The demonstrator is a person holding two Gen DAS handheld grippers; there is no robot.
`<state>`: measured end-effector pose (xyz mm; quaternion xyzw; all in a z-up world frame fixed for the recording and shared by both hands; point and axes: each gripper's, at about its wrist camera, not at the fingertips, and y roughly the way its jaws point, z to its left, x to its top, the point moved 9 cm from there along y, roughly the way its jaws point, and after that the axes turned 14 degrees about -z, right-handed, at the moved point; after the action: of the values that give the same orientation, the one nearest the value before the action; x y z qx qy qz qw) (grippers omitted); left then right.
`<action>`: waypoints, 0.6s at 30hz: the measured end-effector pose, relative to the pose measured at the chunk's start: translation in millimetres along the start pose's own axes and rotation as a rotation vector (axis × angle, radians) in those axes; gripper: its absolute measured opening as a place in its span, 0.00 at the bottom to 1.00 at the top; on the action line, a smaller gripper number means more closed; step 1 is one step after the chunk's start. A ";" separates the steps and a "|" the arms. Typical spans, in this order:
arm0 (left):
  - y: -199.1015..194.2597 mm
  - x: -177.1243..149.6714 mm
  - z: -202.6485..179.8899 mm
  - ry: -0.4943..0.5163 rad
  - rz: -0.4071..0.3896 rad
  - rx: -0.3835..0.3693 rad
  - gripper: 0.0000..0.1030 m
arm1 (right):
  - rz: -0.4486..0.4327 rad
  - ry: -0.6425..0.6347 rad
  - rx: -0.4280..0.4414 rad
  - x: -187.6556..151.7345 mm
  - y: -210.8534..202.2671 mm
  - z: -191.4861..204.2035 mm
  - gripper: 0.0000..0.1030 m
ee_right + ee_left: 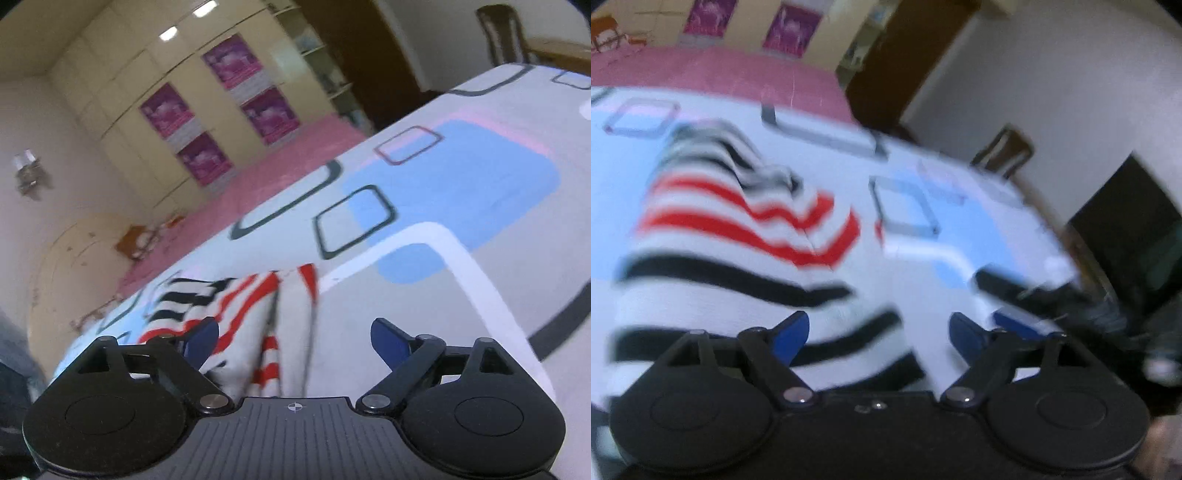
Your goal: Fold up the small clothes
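Note:
A small white garment with red and black stripes [731,236] lies rumpled on a bed sheet printed with blue patches and dark rounded squares [912,206]. My left gripper [879,332] is open and empty, low over the garment's near black-striped end. In the right wrist view the same garment [243,317] lies ahead and to the left on the sheet [461,192]. My right gripper [295,338] is open and empty, with its left finger over the garment's edge. The right gripper [1027,295] also shows, blurred, at the right of the left wrist view.
A pink bedspread [713,70] lies beyond the sheet. A cream wardrobe with purple posters [221,114] stands behind. A wooden chair [498,33] and a dark doorway [1134,229] are at the right. The left wrist view is blurred by motion.

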<state>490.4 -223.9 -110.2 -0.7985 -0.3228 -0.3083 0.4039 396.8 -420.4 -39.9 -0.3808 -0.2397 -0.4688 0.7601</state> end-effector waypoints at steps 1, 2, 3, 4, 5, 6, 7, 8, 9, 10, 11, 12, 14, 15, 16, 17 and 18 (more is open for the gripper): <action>-14.2 11.9 6.0 -0.002 -0.034 -0.002 0.74 | 0.009 0.011 0.018 0.1 1.9 4.2 0.74; -23.3 22.9 14.3 -0.004 -0.064 0.014 0.71 | 0.030 0.027 0.041 -1.5 5.5 9.5 0.71; -27.3 36.3 27.5 -0.002 -0.090 0.046 0.69 | 0.055 0.042 0.064 -4.4 9.3 15.0 0.69; -32.5 43.8 45.5 0.016 -0.108 0.092 0.65 | 0.079 0.047 0.083 -8.4 13.7 21.7 0.66; -34.4 49.0 64.5 0.020 -0.110 0.141 0.60 | 0.101 0.041 0.102 -12.3 18.2 28.7 0.65; -32.8 51.3 80.8 -0.004 -0.107 0.167 0.56 | 0.124 0.030 0.110 -17.6 23.1 34.0 0.63; -30.8 56.8 94.3 -0.034 -0.107 0.175 0.53 | 0.152 0.011 0.106 -23.9 28.1 39.3 0.63; -27.4 57.3 110.1 -0.066 -0.103 0.190 0.53 | 0.169 -0.002 0.104 -28.1 34.7 40.7 0.63; -24.5 59.8 123.0 -0.084 -0.094 0.202 0.53 | 0.184 -0.007 0.107 -32.4 38.3 42.9 0.62; -18.8 57.1 127.3 -0.092 -0.079 0.200 0.52 | 0.202 -0.010 0.103 -36.8 42.5 43.9 0.59; -13.5 53.6 134.3 -0.110 -0.062 0.198 0.50 | 0.222 -0.021 0.093 -41.2 47.5 43.8 0.58; -8.3 49.6 138.8 -0.127 -0.047 0.187 0.50 | 0.245 -0.036 0.077 -45.8 54.0 42.5 0.57; 0.9 44.8 145.4 -0.175 -0.034 0.154 0.52 | 0.273 -0.060 0.064 -54.1 63.8 42.5 0.52; 0.3 43.1 146.3 -0.181 -0.031 0.149 0.52 | 0.287 -0.066 0.066 -58.3 66.7 42.8 0.43; -1.3 43.4 147.4 -0.182 -0.031 0.147 0.52 | 0.302 -0.078 0.064 -62.4 71.3 42.5 0.40; 1.6 42.6 148.2 -0.184 -0.032 0.145 0.52 | 0.307 -0.101 0.064 -66.9 75.2 43.7 0.38; 0.6 42.9 147.9 -0.183 -0.034 0.141 0.52 | 0.305 -0.130 0.066 -68.7 75.1 45.7 0.30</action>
<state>550.9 -87.9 -149.7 -0.7873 -0.3926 -0.2174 0.4228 433.1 -326.9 -88.9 -0.4170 -0.2432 -0.3141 0.8175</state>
